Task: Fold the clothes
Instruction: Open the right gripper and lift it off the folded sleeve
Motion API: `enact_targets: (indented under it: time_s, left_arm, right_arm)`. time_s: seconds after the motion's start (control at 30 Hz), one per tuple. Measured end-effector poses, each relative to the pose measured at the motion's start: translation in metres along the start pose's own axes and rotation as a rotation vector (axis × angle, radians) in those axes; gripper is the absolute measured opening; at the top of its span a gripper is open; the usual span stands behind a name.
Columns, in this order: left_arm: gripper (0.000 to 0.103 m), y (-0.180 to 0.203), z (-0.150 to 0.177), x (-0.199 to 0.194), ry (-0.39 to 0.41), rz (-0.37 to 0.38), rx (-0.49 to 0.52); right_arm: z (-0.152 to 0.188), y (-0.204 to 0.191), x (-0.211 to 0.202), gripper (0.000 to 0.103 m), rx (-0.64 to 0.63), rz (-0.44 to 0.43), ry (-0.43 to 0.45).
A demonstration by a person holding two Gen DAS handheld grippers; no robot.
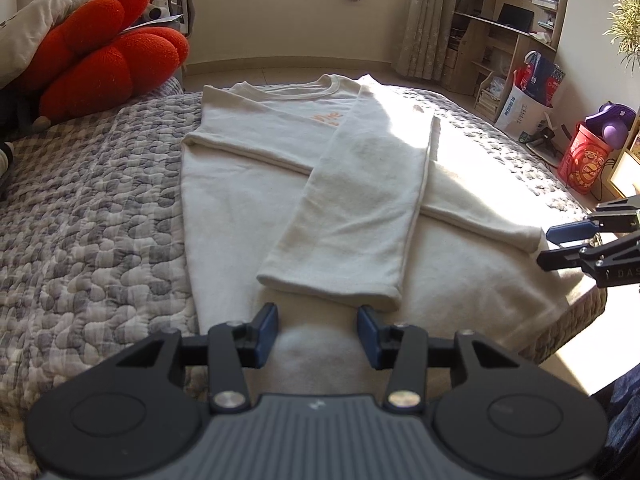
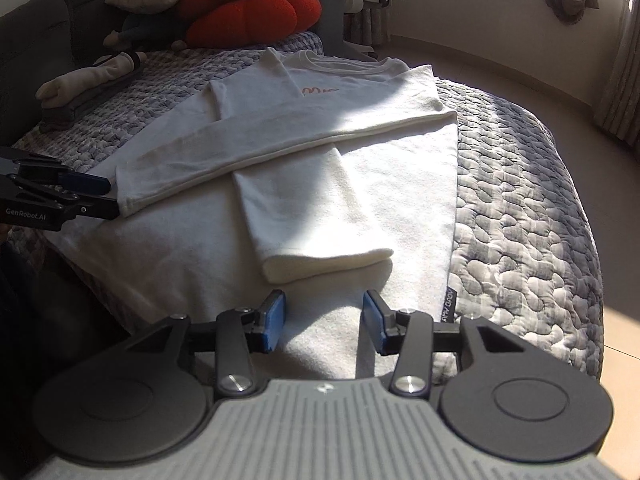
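The cream sweatshirt (image 1: 248, 200) lies flat on the grey quilted bedspread (image 1: 100, 200), collar toward the far end of the bed, both sleeves folded across its body so that they cross over the chest. In the left wrist view the left gripper (image 1: 318, 322) hovers just above the sweatshirt's near hem, blue pads spread wide with nothing between them, and the cuff of one sleeve (image 1: 340, 216) ends right in front of the fingertips. Off to the right of the sweatshirt, the right gripper (image 1: 548, 246) shows side-on, its jaws parted, close beside the cuff of the other sleeve (image 1: 492, 224). Switch to the right wrist view: the right gripper (image 2: 324, 312) is also spread open and empty over the sweatshirt's hem, a sleeve cuff just ahead of it. The left gripper (image 2: 110, 198) appears at the sweatshirt's left edge, its tips just beside the end of the long sleeve lying across. Beyond the sweatshirt's collar, orange cushions (image 2: 248, 12) sit piled at the head of the bed.
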State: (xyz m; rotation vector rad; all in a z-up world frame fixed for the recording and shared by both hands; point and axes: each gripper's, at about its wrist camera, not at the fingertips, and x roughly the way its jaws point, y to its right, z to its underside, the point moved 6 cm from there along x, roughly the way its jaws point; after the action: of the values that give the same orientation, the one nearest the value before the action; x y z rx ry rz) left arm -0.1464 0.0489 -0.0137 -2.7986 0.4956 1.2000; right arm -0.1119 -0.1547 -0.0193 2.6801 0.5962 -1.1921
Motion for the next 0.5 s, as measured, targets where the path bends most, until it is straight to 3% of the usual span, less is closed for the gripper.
enact_targets:
  time_s: [0.1, 0.27, 0.4, 0.5]
  left_arm:
    - [0.045, -0.006, -0.003, -0.009, 0.016, -0.003, -0.018]
    - [0.048, -0.015, -0.019, -0.017, 0.106, -0.067, -0.016]
    - [0.049, 0.004, -0.026, -0.006, 0.115, -0.053, 0.057]
    - [0.049, 0.012, -0.018, 0.013, 0.052, -0.081, 0.102]
  right_arm:
    - [-0.003, 0.002, -0.005, 0.050, 0.008, 0.003, 0.019]
    - [-0.019, 0.015, -0.020, 0.054, 0.062, 0.027, 0.113]
    - [-0.026, 0.019, -0.011, 0.057, 0.100, 0.044, 0.086]
    - [-0.025, 0.019, 0.000, 0.057, 0.101, 0.059, 0.036]
